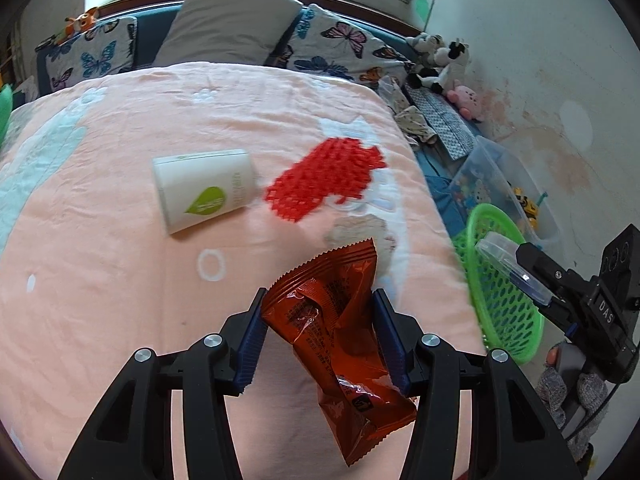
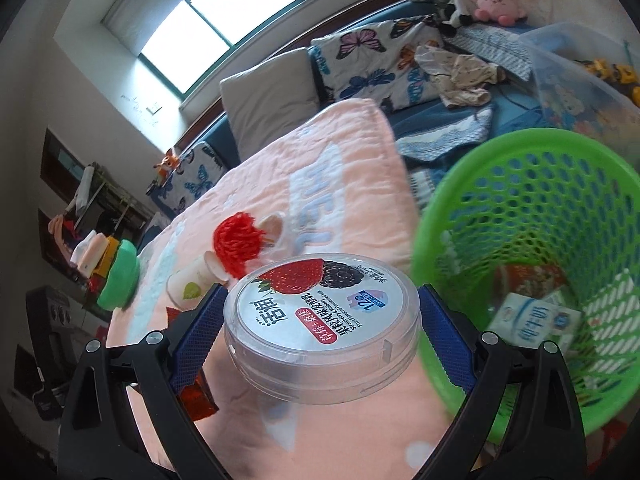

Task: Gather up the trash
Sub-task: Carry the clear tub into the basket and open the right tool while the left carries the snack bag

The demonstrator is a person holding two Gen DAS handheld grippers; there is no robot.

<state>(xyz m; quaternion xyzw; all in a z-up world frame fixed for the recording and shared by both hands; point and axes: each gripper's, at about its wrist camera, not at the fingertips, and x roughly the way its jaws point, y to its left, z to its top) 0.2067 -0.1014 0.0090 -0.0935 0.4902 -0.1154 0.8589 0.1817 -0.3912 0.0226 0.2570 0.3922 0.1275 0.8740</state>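
Note:
My left gripper (image 1: 320, 312) is shut on a crumpled orange-red snack wrapper (image 1: 340, 344) and holds it over the pink blanket. My right gripper (image 2: 320, 320) is shut on a clear round yogurt lid (image 2: 322, 326) with a strawberry label, just left of the green mesh basket (image 2: 532, 184). The basket holds a milk carton (image 2: 532, 322) and other wrappers. In the left wrist view the right gripper (image 1: 532, 280) holds the lid (image 1: 508, 266) at the basket's rim (image 1: 476, 224). A white paper cup (image 1: 204, 188) lies on its side on the blanket beside a red foam net (image 1: 324, 178).
Pillows (image 1: 228, 20) and butterfly cushions line the headboard. Plush toys (image 1: 440, 60), clothes and a clear storage bin (image 1: 500, 176) sit right of the bed. A green round object (image 2: 120, 276) lies at the bed's left side.

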